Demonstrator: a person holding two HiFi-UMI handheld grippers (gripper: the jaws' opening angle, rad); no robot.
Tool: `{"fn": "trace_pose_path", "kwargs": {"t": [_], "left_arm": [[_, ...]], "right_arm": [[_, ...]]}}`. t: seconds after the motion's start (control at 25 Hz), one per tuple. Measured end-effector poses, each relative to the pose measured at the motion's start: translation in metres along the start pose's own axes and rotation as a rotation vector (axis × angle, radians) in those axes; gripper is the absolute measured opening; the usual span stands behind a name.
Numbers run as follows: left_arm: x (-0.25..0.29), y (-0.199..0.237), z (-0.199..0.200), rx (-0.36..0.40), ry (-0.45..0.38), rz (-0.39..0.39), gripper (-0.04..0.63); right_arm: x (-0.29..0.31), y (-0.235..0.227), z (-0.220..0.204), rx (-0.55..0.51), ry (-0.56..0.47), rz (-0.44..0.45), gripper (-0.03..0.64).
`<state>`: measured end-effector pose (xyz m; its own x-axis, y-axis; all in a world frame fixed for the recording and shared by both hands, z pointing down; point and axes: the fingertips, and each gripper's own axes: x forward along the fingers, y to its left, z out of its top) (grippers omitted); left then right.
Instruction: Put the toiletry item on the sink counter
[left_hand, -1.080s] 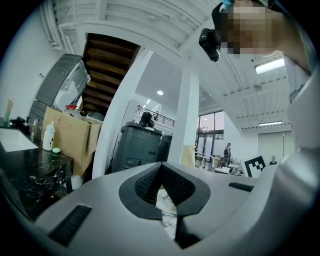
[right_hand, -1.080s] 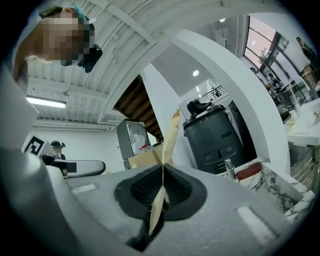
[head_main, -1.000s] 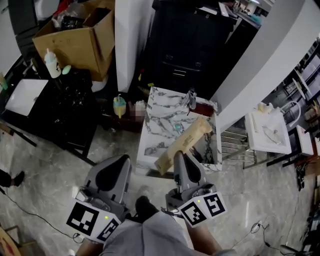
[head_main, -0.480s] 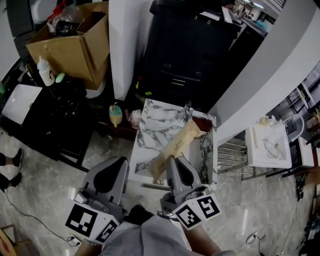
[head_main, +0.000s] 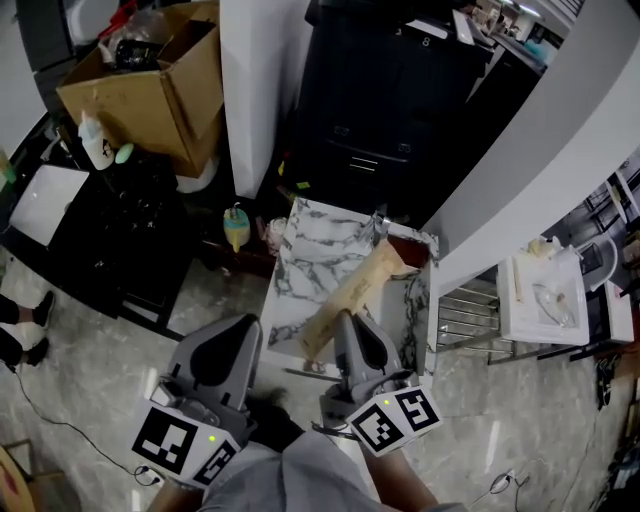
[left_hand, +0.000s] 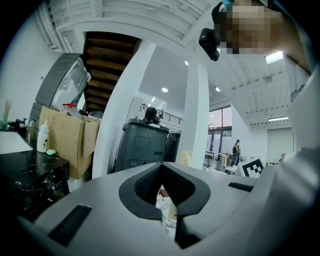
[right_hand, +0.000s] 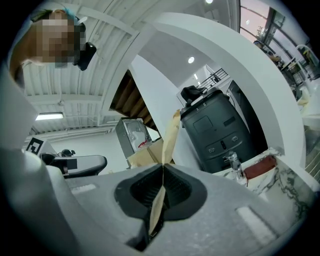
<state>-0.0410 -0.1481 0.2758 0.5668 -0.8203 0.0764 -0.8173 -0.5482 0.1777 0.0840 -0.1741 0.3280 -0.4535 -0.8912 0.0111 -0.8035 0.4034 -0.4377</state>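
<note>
The toiletry item (head_main: 352, 288) is a long flat tan packet. My right gripper (head_main: 345, 320) is shut on its near end, and the packet slants up and right over the marble sink counter (head_main: 310, 245). In the right gripper view the packet (right_hand: 170, 132) stands thin and edge-on, pinched between the jaws of the right gripper (right_hand: 162, 166). A chrome tap (head_main: 380, 222) stands at the counter's far edge. My left gripper (head_main: 243, 325) hangs to the left of the counter, shut with nothing in it; in the left gripper view the left gripper (left_hand: 161, 165) also holds nothing.
A black cabinet (head_main: 390, 100) stands behind the counter, with a white pillar (head_main: 250, 90) and a cardboard box (head_main: 150, 80) to its left. A black table (head_main: 120, 220) holds a white bottle (head_main: 95, 140). A small white washstand (head_main: 545, 290) and a metal rack (head_main: 465, 315) stand at the right.
My right gripper and the packet have shifted a little left over the counter as the view moved. The grip is unchanged, and the left gripper has hardly moved.
</note>
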Motion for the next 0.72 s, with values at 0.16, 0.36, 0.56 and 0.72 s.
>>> {"fn": "trace_pose_path", "kwargs": {"t": [0.16,0.36,0.56,0.72], "left_arm": [[0.005,0.003,0.0,0.0,0.01,-0.007,0.005],[0.015,0.009,0.0,-0.001,0.01,-0.024,0.005],[0.027,0.025,0.002,-0.001,0.008,-0.04,0.005],[0.037,0.042,0.007,-0.006,0.011,-0.049,0.005]], "right_arm": [[0.006,-0.005,-0.002,0.024,0.002,-0.008,-0.001],[0.019,-0.015,-0.004,0.058,0.006,-0.021,0.0],[0.042,-0.021,-0.012,0.112,0.021,-0.034,-0.002],[0.065,-0.027,-0.014,0.142,0.031,-0.05,-0.002]]}}
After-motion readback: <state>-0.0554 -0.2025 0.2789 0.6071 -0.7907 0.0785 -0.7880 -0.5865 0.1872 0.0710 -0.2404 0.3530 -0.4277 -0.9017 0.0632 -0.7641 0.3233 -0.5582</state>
